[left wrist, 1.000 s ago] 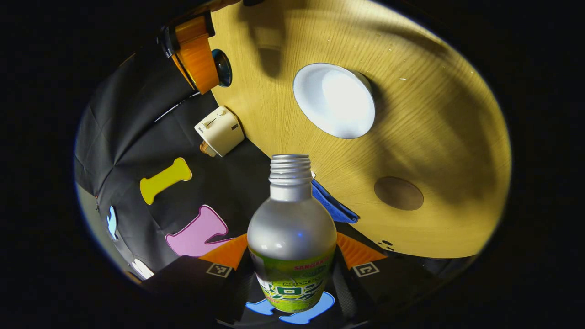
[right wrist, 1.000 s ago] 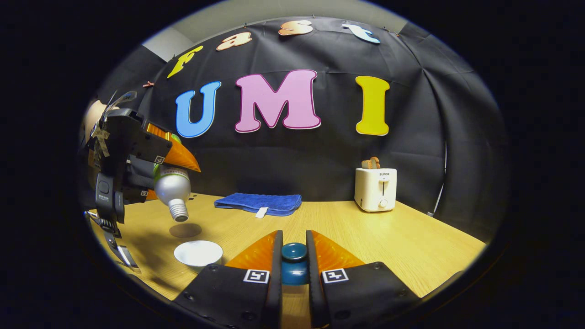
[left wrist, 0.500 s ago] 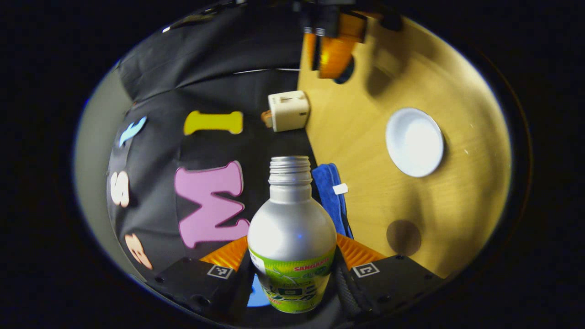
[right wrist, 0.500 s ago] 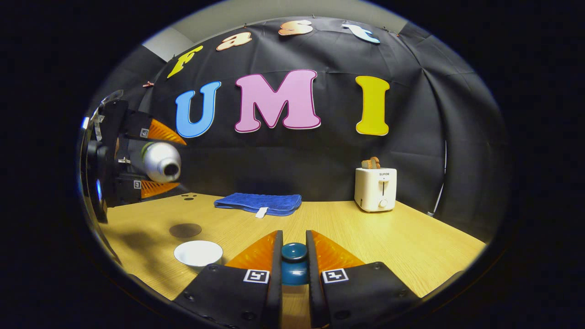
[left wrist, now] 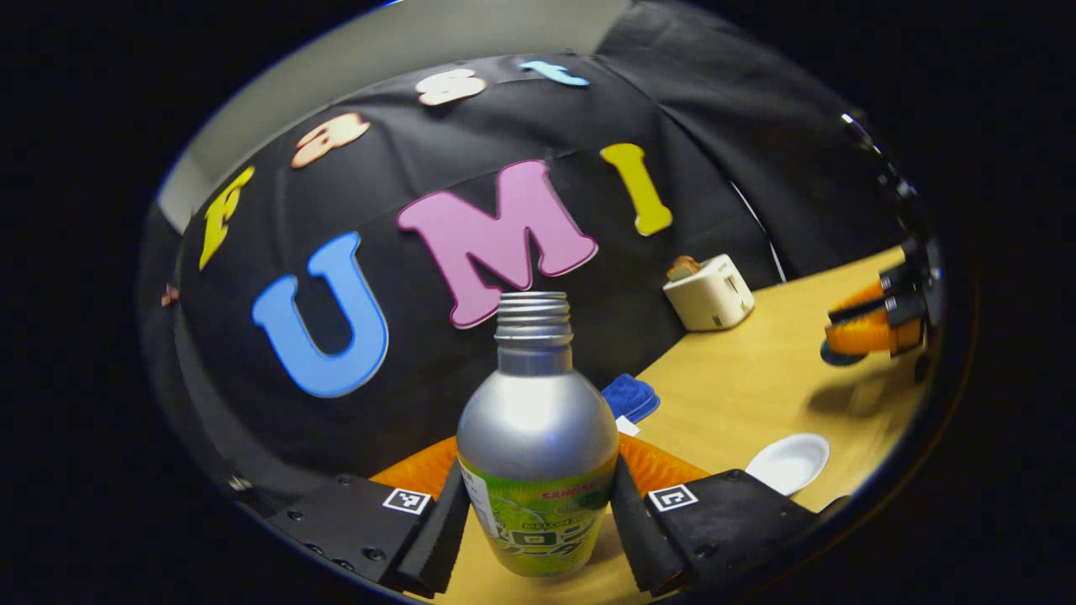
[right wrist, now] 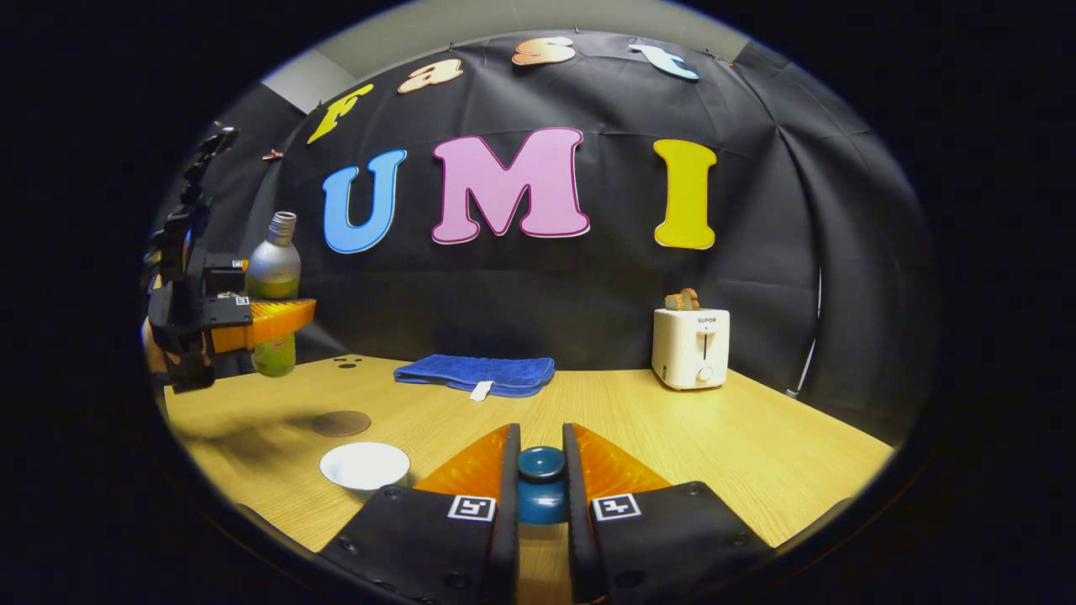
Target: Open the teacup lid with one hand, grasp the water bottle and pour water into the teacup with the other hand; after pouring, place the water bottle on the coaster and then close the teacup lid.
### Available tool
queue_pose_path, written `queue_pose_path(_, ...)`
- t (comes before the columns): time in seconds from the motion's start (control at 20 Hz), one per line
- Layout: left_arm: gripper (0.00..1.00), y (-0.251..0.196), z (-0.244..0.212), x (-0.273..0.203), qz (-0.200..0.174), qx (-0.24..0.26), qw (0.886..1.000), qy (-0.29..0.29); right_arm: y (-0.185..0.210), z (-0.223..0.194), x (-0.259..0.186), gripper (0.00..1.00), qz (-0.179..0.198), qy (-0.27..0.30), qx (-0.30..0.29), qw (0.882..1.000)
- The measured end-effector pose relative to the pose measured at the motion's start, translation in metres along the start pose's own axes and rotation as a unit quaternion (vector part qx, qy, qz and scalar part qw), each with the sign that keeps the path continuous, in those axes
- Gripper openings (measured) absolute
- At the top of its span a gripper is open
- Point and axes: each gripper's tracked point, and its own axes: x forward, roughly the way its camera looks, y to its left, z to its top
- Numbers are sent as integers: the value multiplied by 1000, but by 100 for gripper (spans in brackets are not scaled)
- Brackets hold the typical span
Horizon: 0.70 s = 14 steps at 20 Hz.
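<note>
The water bottle [left wrist: 536, 437] is being gripped between the two fingers of the left tongs [left wrist: 538, 504], which are closed on its labelled lower body. In the right gripper view the same bottle [right wrist: 273, 286] is being held upright above the counter [right wrist: 714, 437], up and to the left of the brown coaster [right wrist: 340, 423]. The bottle is being shown as silver, with a green label and an uncapped threaded neck. The dark blue teacup lid [right wrist: 540, 483] is being pinched by its knob between the fingers of the right tongs [right wrist: 540, 479], which are closed on it and being held level, pointing toward the back wall. The white teacup [right wrist: 365, 465] is being left uncovered on the counter, just left of the right tongs, near the coaster
</note>
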Motion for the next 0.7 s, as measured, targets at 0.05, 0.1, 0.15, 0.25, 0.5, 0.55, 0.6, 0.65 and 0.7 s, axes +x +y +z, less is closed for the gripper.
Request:
queue_pose_path(0.05, 79, 2, -7, 10, -2, -44, 999, -2, -2, 0, 1, 27, -5, 0, 0, 1000)
queue_pose_path(0.1, 79, 5, -16, 14, -5, -86, 996, -5, -2, 0, -1, 27, -6, -1, 0, 1000)
queue_pose_path(0.15, 79, 5, -22, 17, -8, -119, 993, -6, -2, 0, -1, 27, -6, -1, 0, 1000)
queue_pose_path(0.25, 79, 7, -35, 30, -13, -161, 987, -13, -2, 1, -1, 27, -6, -1, 0, 1000)
queue_pose_path(0.5, 80, -1, -71, 50, -26, -204, 978, 14, -2, 0, -1, 27, -7, -1, 0, 1000)
queue_pose_path(0.55, 82, -4, -79, 53, -28, -210, 977, 18, -2, -1, -1, 27, -7, -1, 0, 1000)
queue_pose_path(0.6, 82, -5, -85, 58, -29, -213, 976, 23, -2, 0, -1, 27, -9, -2, 0, 1000)
queue_pose_path(0.65, 82, -6, -90, 60, -26, -213, 976, 29, -3, 0, 0, 27, -11, -2, 0, 1000)
queue_pose_path(0.7, 82, -4, -94, 61, -21, -211, 977, 31, -3, -1, 0, 27, -11, -2, 0, 1000)
